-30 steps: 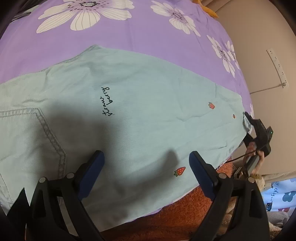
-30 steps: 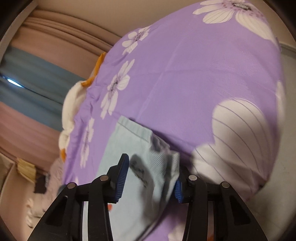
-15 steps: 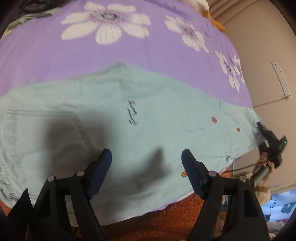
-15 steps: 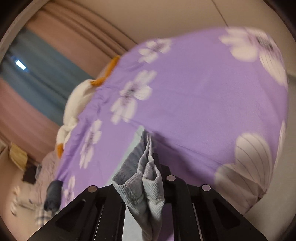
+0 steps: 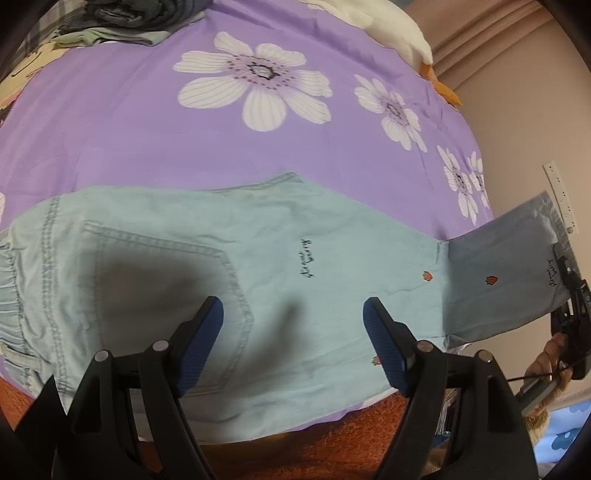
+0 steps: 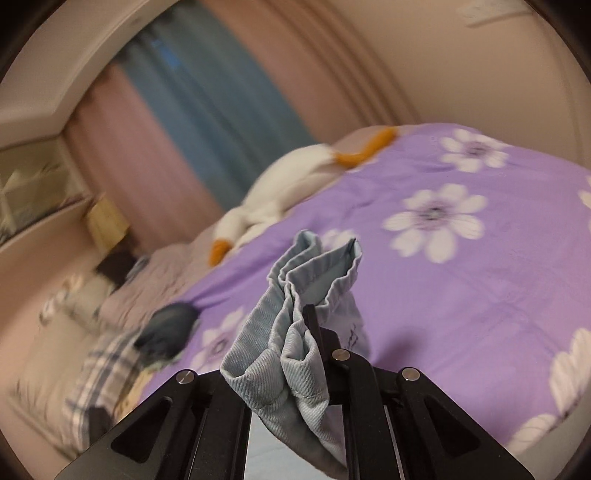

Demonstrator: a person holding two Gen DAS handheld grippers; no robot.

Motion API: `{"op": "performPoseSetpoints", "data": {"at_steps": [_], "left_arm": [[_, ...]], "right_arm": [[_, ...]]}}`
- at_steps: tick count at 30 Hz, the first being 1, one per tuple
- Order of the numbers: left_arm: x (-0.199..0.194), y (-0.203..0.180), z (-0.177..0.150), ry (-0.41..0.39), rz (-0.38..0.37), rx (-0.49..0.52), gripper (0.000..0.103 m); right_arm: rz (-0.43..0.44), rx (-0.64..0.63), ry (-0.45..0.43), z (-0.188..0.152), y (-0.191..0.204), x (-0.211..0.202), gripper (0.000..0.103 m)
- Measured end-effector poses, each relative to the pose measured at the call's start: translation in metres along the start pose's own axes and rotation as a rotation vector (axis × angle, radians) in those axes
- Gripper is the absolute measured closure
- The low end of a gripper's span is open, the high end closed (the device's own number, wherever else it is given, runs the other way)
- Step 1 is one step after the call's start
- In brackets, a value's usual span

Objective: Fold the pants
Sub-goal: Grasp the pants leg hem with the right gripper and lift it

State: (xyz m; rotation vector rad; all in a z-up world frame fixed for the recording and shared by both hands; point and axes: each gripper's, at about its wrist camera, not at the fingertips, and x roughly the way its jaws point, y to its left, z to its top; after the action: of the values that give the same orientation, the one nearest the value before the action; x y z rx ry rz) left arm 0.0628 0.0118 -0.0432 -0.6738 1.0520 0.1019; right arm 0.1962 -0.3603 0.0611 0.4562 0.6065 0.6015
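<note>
Light blue pants point(image 5: 229, 258) with small strawberry prints lie flat on the purple flowered bedspread point(image 5: 147, 122), waistband at the left. My left gripper point(image 5: 293, 325) is open and empty, hovering over the seat and back pocket. My right gripper point(image 6: 295, 332) is shut on the bunched leg hem point(image 6: 314, 273) and holds it up. In the left wrist view the lifted leg end point(image 5: 506, 273) folds back at the right, with the right gripper point(image 5: 572, 295) at its edge.
A white plush goose point(image 6: 280, 192) lies at the bed's far side. Piled clothes point(image 5: 122, 14) sit at the far left corner. An orange blanket point(image 5: 314, 443) shows at the near bed edge. A wall with a power strip point(image 5: 561, 195) stands to the right.
My right gripper shut on the leg hem and lifted it, folding the leg end back over the pants. My left gripper drew back and toward the waistband, still open.
</note>
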Motion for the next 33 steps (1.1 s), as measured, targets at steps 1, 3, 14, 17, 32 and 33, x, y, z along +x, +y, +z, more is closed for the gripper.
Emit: {"op": "performPoseSetpoints", "data": {"at_steps": [1, 3, 14, 17, 32, 33], "left_arm": [[-0.001, 0.002, 0.000, -0.005, 0.003, -0.005, 0.025], [-0.003, 0.006, 0.000, -0.008, -0.001, -0.014, 0.025], [-0.005, 0.020, -0.003, -0.005, 0.003, -0.037, 0.025], [-0.004, 0.023, -0.004, -0.001, -0.002, -0.040, 0.025], [0.005, 0.018, -0.001, 0.029, -0.087, -0.027, 0.023], [0.006, 0.016, 0.000, 0.033, -0.098, -0.025, 0.023]], "right_arm": [[0.000, -0.035, 0.020, -0.004, 0.013, 0.007, 0.094], [0.009, -0.079, 0.053, -0.012, 0.030, 0.018, 0.094], [0.065, -0.214, 0.351, -0.086, 0.084, 0.091, 0.094], [0.028, -0.260, 0.422, -0.109, 0.089, 0.109, 0.094], [0.067, -0.230, 0.626, -0.148, 0.083, 0.123, 0.050], [0.102, -0.211, 0.616, -0.142, 0.082, 0.115, 0.044]]}}
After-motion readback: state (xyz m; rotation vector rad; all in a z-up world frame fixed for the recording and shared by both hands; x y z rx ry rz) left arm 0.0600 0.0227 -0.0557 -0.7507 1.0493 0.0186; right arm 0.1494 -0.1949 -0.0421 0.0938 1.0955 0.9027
